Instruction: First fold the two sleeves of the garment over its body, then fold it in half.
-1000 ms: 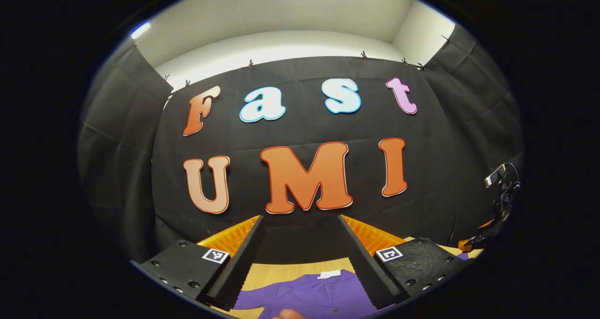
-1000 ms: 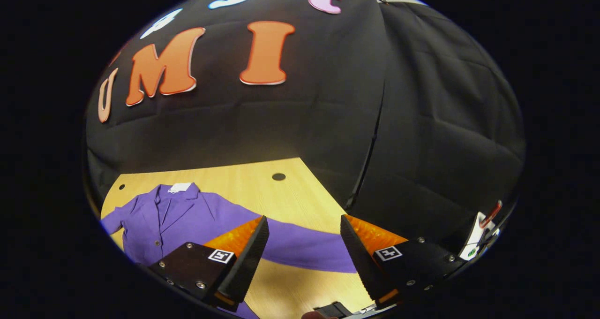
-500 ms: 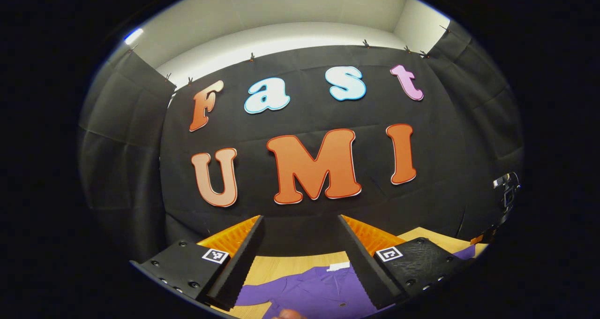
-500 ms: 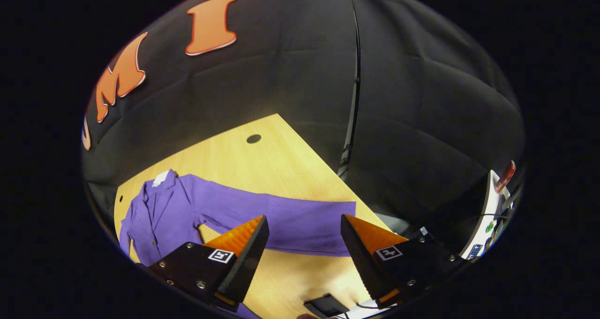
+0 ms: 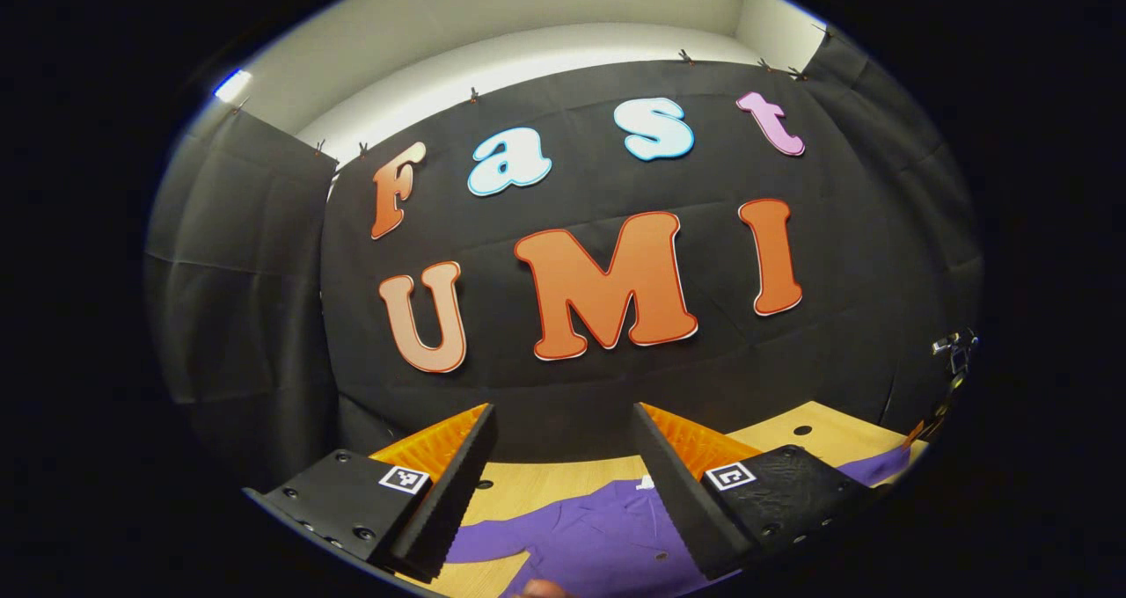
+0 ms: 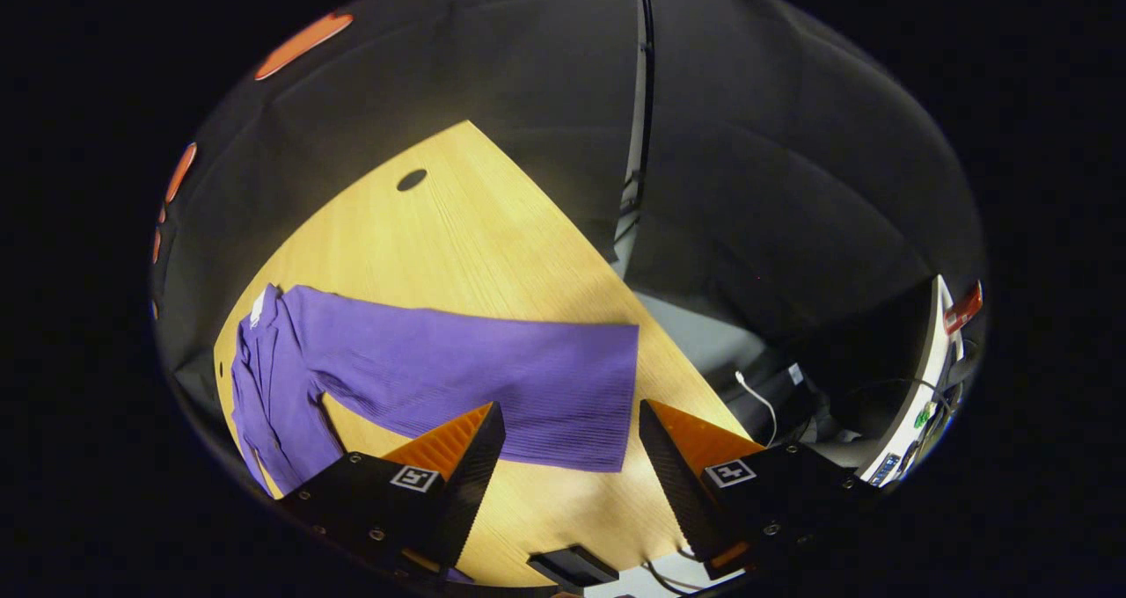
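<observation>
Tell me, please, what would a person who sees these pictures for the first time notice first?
The purple garment catches the eye first: it lies flat on the yellow wooden table, one long sleeve stretched out toward the open right gripper. In the left gripper view, the open left gripper hangs over the garment's collar end, with nothing between its fingers.

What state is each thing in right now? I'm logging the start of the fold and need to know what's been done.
Purple garment: flat on the wooden table, unfolded.
Long sleeve: stretched straight out to the side, not yet folded over the body.
Left gripper: open, empty, above the garment's collar area.
Right gripper: open, empty, near the sleeve's cuff end.
</observation>
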`<action>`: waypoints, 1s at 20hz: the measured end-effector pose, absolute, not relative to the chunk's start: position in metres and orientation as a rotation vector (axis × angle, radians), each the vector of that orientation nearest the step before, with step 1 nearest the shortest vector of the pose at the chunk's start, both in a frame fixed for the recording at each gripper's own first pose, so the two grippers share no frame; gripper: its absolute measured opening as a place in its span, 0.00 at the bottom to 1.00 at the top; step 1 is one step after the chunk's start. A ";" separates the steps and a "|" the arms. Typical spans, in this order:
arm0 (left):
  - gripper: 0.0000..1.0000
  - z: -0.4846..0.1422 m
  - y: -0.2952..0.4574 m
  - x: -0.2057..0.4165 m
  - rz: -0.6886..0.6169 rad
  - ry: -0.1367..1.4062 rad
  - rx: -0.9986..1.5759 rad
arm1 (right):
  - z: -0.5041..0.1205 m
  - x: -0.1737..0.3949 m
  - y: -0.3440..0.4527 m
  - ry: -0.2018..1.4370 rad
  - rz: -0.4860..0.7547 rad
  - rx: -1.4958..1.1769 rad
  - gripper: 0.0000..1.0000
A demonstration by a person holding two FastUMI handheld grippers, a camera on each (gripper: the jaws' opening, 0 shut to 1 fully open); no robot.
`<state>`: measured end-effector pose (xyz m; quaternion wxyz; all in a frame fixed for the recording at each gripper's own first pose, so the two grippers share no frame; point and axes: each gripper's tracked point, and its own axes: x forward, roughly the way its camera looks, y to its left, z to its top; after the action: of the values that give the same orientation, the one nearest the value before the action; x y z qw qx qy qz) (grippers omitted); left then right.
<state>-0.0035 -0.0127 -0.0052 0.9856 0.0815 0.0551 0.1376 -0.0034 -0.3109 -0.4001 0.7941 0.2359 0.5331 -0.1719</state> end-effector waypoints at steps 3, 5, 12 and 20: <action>0.98 -0.018 -0.028 -0.001 0.265 0.147 0.158 | -0.415 -0.003 -0.314 1.210 -0.352 0.583 0.95; 1.00 -0.021 -0.036 0.005 0.252 0.156 0.164 | -0.423 0.002 -0.317 1.225 -0.344 0.592 0.94; 0.98 -0.027 -0.045 0.011 0.249 0.188 0.186 | -0.448 0.007 -0.327 1.280 -0.401 0.561 0.92; 0.98 -0.038 -0.031 0.003 0.299 0.229 0.179 | -0.448 0.001 -0.323 1.310 -0.414 0.456 0.35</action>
<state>0.0025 -0.0311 -0.0385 0.9784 0.0891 0.1135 0.1483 0.0009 -0.3231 -0.4480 0.7493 0.2085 0.5994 -0.1892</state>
